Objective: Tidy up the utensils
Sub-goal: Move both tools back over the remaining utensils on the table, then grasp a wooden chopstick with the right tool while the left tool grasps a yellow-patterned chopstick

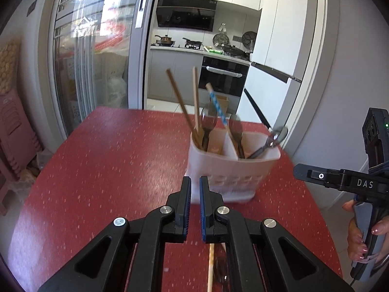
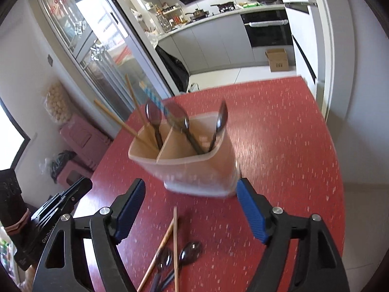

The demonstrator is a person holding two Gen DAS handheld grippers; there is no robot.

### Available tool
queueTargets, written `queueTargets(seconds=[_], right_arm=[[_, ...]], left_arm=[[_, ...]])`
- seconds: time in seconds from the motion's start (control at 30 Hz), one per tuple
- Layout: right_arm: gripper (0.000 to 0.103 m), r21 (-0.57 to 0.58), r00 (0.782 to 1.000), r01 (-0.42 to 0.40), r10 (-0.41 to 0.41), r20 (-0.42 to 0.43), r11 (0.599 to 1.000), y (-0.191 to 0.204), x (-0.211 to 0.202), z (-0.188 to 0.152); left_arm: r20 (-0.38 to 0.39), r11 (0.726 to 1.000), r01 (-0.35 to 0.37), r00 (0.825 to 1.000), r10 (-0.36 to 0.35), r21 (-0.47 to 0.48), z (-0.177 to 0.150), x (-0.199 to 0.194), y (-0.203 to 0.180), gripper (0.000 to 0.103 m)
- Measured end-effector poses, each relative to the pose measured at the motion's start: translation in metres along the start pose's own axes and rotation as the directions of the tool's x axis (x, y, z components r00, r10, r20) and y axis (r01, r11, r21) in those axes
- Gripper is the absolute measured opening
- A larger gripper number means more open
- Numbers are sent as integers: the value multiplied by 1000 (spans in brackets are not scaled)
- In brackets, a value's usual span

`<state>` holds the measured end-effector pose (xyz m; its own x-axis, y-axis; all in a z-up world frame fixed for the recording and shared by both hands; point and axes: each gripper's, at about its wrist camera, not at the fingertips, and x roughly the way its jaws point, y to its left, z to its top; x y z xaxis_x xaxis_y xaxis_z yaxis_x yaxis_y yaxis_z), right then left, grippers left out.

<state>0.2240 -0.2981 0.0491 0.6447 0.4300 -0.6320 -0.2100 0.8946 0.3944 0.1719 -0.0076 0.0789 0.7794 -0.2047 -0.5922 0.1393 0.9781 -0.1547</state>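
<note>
The work looks partly done. On the red table [image 2: 279, 126] stands a pale plastic holder [image 2: 194, 170] with two compartments. In its left compartment, as the right wrist view shows it, there are two wooden chopsticks [image 2: 121, 121] and one dark spoon [image 2: 153, 116]. In the right compartment there are two more spoons [image 2: 220, 119] and a chopstick with a blue-and-white pattern [image 2: 158, 102]. The picture is blurred there, so I cannot tell surely which compartment the patterned one sits in.

Some utensils are not yet put away. In front of the holder, near the table edge, a pair of loose chopsticks [image 2: 173, 238] and two loose spoons [image 2: 190, 250] lie together on the table, crossing each other. These are what remains, in my judgement.

The left gripper [image 1: 195, 182] has its jaws nearly together, with only a narrow gap and nothing visible between them; its tips are just before the lower corner of the holder. The right gripper [image 2: 190, 189] has its jaws wide apart and carries nothing. The holder is seen between its two blue pads [image 2: 250, 211], but they do not press it. The loose utensils lie below this gripper, closer to the camera.

So roughly half of the pieces are sorted, and the next work would be to pick the four loose ones and place them by kind.
</note>
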Motion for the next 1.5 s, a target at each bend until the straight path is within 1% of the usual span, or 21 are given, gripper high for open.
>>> queueTargets(seconds=[0.1,0.2,0.3,0.5,0.73,0.77,0.8,0.83,0.93,1.0,1.07,1.13,1.3,1.5], right_arm=[[80,1,999,9,-9,-31,1000,0,0,-20],[81,25,998,4,-2,-69,1000,-6,2,-38],[81,56,995,12,-6,-103,998,-12,5,-55],[81,84,991,18,-7,-131,996,-15,3,-79],[81,106,988,24,-7,-155,994,-14,2,-101],[82,106,987,22,-4,-161,994,-13,2,-105],[82,106,986,21,-3,-166,994,-13,3,-108],[83,105,986,21,-3,-170,994,-12,3,-110],[84,100,984,26,-8,-176,995,-9,4,-115],[84,87,981,36,-19,-191,996,-5,7,-117],[84,70,977,57,-41,-209,996,-2,11,-118],[84,38,969,87,-76,-236,995,4,17,-121],[84,-3,947,119,-114,-299,993,12,35,-125],[84,-25,937,133,-134,-322,991,19,53,-117]], left_arm=[[-45,1000,-8,999,7,-19,-24,-3,4,36],[-92,999,-26,995,22,-38,-45,-5,11,36],[-121,997,-32,992,23,-67,-63,-9,16,36],[-138,995,-55,989,44,-80,-86,-22,17,36],[-159,993,-56,986,40,-102,-105,-35,24,36],[-163,993,-58,986,41,-103,-107,-35,25,61],[-168,993,-60,985,42,-106,-109,-36,26,103],[-163,991,-76,985,56,-115,-112,-36,28,103],[-167,993,-75,984,59,-95,-116,-23,30,103],[-166,993,-90,983,76,-82,-119,-15,30,103],[-172,993,-92,982,77,-79,-121,-8,32,103],[-177,992,-106,980,93,-63,-125,2,33,103],[-218,991,-125,969,113,-43,-136,23,36,103],[-255,991,-132,959,121,-28,-144,35,37,103]])
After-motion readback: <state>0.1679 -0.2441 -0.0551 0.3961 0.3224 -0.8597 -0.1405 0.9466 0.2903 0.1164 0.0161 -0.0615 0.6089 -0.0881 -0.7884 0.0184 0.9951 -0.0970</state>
